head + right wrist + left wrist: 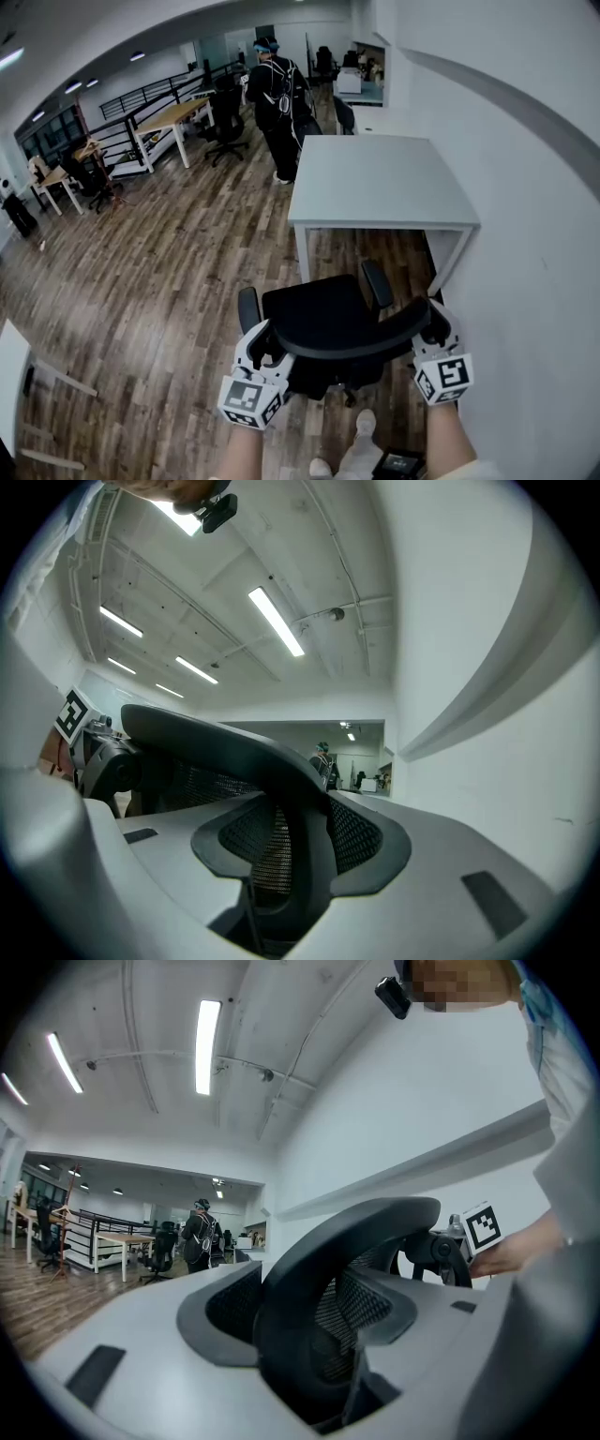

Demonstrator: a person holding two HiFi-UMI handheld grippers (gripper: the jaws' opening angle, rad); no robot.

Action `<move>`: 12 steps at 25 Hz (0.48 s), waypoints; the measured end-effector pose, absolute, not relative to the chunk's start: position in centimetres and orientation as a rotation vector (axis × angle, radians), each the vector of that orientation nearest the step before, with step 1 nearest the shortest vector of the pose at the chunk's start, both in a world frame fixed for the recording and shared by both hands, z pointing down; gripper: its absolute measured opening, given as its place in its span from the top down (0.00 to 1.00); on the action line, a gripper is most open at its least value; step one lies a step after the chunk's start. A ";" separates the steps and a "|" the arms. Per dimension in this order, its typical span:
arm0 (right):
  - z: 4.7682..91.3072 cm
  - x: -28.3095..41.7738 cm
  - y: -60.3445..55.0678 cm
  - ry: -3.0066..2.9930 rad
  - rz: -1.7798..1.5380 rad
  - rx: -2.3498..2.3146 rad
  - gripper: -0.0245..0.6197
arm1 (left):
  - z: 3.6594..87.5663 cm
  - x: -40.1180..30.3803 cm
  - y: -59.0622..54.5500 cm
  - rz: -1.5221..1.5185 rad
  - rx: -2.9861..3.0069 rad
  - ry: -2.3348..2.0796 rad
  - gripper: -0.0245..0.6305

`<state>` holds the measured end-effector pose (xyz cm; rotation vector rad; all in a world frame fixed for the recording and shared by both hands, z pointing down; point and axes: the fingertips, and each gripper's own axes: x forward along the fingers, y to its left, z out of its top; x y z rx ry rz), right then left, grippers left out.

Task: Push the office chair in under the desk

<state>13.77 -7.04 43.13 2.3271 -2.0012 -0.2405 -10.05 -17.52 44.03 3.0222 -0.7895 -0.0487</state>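
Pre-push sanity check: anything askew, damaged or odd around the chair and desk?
Nothing spilled or damaged. One oddity: the office chair sits off-centre to the white desk opening. In the head view its image-left armrest lies outside the desk leg, so it may catch.

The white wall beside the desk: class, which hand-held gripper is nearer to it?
Right. The right hand-held gripper grips the chair backrest at the end beside the wall; the left hand-held gripper grips its far end.
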 end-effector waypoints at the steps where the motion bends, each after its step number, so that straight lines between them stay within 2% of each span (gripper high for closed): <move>1: 43.1 14.1 -7.0 -1.990 -0.237 2.333 0.67 | 44.0 -9.6 -17.6 -0.046 3.020 -0.777 0.59; 12: 43.1 18.1 -7.1 -1.916 -0.232 2.381 0.67 | 44.2 -5.0 -19.3 -0.048 3.034 -0.691 0.59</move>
